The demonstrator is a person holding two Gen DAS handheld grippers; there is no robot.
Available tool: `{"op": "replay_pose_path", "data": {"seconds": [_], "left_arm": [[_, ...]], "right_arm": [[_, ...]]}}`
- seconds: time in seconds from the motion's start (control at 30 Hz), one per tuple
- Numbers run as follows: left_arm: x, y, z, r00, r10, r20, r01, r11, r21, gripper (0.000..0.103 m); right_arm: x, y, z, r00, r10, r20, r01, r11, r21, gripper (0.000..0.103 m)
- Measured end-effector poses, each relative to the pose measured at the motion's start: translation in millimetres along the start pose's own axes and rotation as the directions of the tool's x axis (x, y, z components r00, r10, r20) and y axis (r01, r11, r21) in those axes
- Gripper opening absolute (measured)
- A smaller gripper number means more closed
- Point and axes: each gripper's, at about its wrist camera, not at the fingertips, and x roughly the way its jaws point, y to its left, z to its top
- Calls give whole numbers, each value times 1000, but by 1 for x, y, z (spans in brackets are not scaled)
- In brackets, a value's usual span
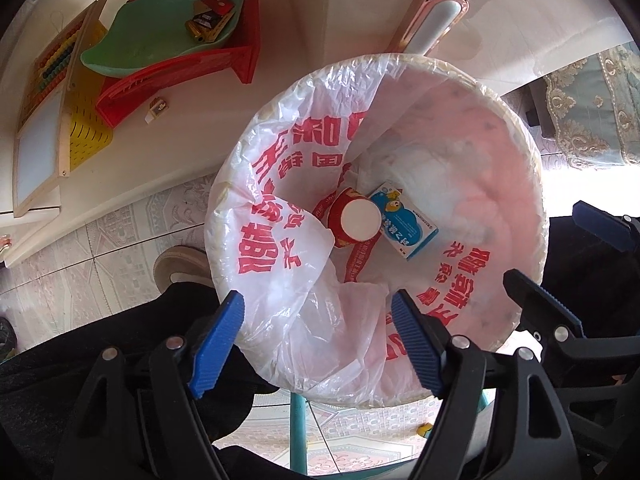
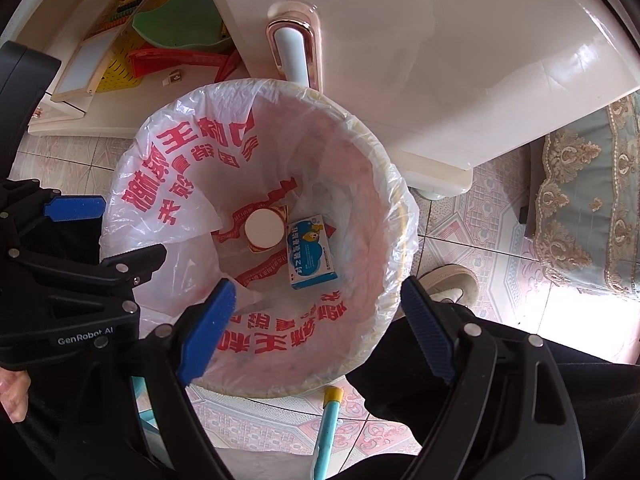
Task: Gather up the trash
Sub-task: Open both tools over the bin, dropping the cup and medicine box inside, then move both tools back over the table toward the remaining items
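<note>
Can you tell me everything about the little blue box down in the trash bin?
The little blue box is a small flat carton that looks like cardboard, blue and white with a cartoon cloud, a little yellow figure and printed characters. It lies closed on its broad face at the bottom of the bin, on the white plastic liner, right beside a red paper cup, apparently touching it.

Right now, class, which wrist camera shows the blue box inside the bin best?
The right wrist view: the blue box lies near the picture's centre, its printed face unobstructed. The left wrist view also shows it, tilted beside the red cup.
</note>
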Motion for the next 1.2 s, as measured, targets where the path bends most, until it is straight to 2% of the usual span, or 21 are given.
{"op": "replay_pose_path", "data": {"seconds": [0.23, 0.37, 0.47, 0.57, 0.63, 0.7, 0.8, 0.9, 0.97, 1.07, 1.2], "left_arm": [[-8, -3, -6, 1000, -5, 10, 5, 1000, 6, 75], [-34, -1, -19, 998, -67, 21, 66, 998, 20, 78], [-66, -2, -36, 996, -80, 45, 77, 995, 69, 78], [-108, 0, -54, 993, -94, 67, 85, 989, 122, 78], [-144, 8, -62, 989, -115, 96, 101, 984, 144, 79], [-184, 22, -63, 984, -111, 136, 92, 986, 141, 79], [-254, 45, -60, 969, -44, 242, 14, 992, 126, 82], [-320, 63, -54, 937, 65, 344, -110, 988, 113, 88], [-357, 71, -50, 923, 78, 376, -132, 984, 122, 91], [-402, 79, -39, 917, 53, 396, -126, 979, 158, 91], [-443, 81, -27, 902, 75, 424, -169, 967, 189, 91]], "right_arm": [[-14, 0, -4, 1000, 22, 21, -22, 1000, -4, 82], [-54, 0, -15, 995, 32, 95, -29, 999, -36, 82], [-96, 2, -24, 987, 54, 154, -41, 995, -89, 82], [-146, 0, -23, 972, 131, 197, -104, 984, -142, 83], [-182, -1, -18, 958, 158, 239, -117, 977, -176, 91], [-220, -1, -10, 943, 168, 288, -108, 971, -211, 91], [-275, -2, 5, 915, 170, 365, -82, 966, -245, 92], [-324, -1, 21, 888, 186, 420, -70, 958, -277, 92], [-351, -1, 32, 874, 199, 443, -66, 952, -298, 92], [-383, 1, 47, 860, 210, 465, -58, 946, -318, 93], [-415, 3, 71, 846, 209, 491, -42, 944, -329, 93]]}}
